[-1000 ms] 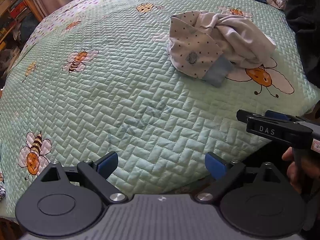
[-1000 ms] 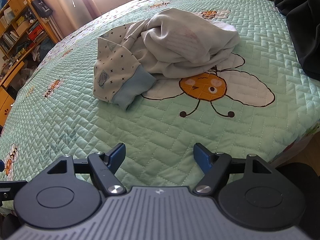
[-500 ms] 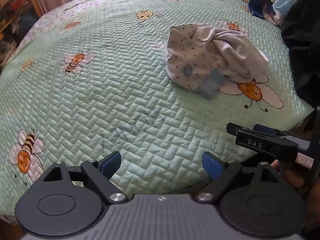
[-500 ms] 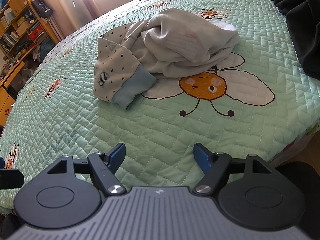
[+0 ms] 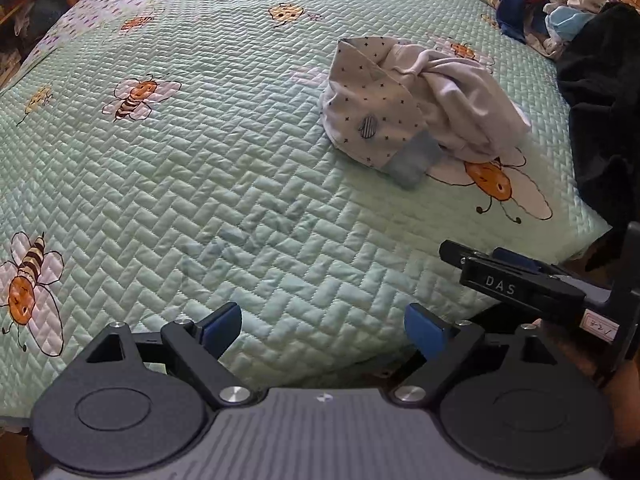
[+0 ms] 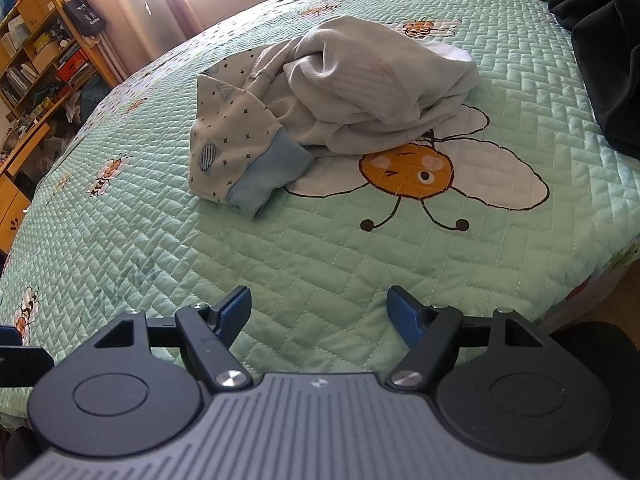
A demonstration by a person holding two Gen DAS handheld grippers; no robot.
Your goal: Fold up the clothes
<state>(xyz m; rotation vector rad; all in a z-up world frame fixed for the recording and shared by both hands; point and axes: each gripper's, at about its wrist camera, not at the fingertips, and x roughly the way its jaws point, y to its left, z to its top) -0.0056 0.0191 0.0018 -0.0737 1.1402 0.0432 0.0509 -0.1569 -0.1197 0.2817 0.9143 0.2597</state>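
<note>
Both of our grippers hover over the near edge of the bed with nothing between their blue pads: our left gripper [image 5: 322,330] stands wide apart above bare quilt, and our right gripper [image 6: 319,312] is likewise spread, a little less widely, over the quilt's herringbone stitching. From the left wrist view we see the right gripper from the side, a black bar marked "DAS", with part of a hand [image 5: 576,356] beneath it at the lower right. Beyond our fingertips stretches the mint-green quilt [image 6: 312,248], printed with bees, and we are well apart from any clothing. Farther in lies the garment we are to fold, a crumpled pale garment [image 6: 360,92], bunched in a heap rather than laid flat. Its nearer part is white with small dark stars and a striped patch, ending in a light blue cuff [image 6: 264,178] that points toward us; the plain greyish part is piled behind it. The heap rests partly on the large bee print [image 6: 412,172], covering the top of its wings, with the orange face just beside the fabric's near edge. To the right, along the bed's side, sits a black garment [image 6: 608,64], apart from the pale one. At the far end we make out a pile of clothes [image 5: 552,8], blue and white. Past the bed's left side stands a wooden bookshelf [image 6: 44,52] beside curtains.
</note>
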